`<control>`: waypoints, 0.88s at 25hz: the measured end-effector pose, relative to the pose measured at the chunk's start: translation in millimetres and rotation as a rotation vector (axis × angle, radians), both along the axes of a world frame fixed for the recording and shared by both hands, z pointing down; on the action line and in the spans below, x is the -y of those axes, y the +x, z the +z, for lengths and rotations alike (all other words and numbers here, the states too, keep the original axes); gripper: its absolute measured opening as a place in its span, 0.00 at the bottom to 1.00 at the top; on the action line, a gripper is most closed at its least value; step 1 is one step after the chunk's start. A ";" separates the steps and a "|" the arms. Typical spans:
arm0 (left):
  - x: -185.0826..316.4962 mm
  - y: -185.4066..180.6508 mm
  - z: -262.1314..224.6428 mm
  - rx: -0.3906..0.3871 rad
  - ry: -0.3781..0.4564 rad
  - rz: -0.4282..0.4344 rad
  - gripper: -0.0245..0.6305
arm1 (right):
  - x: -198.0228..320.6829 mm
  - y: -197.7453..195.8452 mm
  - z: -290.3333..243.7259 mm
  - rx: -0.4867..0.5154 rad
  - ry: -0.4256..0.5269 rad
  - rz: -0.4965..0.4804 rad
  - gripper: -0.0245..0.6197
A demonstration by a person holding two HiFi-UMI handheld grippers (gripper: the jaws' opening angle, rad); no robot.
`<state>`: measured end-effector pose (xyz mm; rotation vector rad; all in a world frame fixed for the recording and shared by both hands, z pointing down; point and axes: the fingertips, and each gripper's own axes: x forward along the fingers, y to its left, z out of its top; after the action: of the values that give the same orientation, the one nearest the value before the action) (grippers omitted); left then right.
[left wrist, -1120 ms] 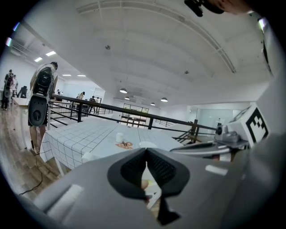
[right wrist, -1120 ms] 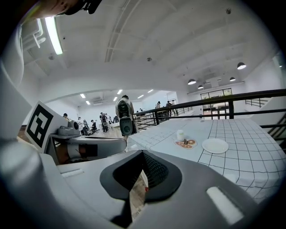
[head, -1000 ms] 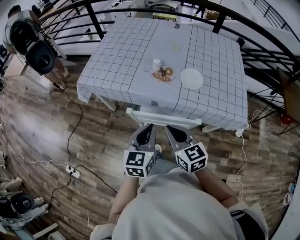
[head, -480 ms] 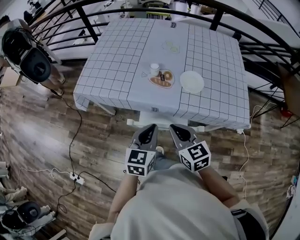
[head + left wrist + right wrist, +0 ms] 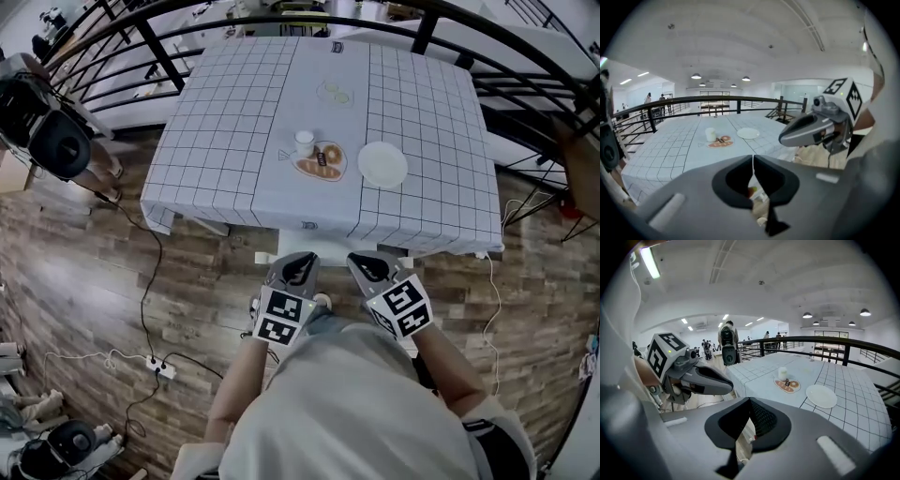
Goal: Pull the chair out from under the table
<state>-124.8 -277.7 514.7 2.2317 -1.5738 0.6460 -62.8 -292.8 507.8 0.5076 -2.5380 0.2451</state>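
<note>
Left tongs [image 5: 301, 260] and right tongs [image 5: 362, 262] hang closed and empty near the chair [image 5: 330, 256] under the table [image 5: 234, 112]

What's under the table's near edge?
A white chair: only its top rail shows below the checked tablecloth. The cloth and tabletop cover its seat and legs.

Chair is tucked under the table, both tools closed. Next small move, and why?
Probably open both and lower them onto the back rail of the chair. The left tool and right tool sit shut and empty just short of it, so nothing is gripped to pull from under the table.
</note>
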 end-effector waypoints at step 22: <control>-1.4 27.8 76.5 0.540 -0.309 0.742 0.29 | -3.7 -2.2 73.8 -0.546 0.034 -0.524 0.22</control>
<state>-97.0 -276.3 591.2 2.4753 -0.6717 1.6730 -64.9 -289.1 581.5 -0.0895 -2.0442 -0.1192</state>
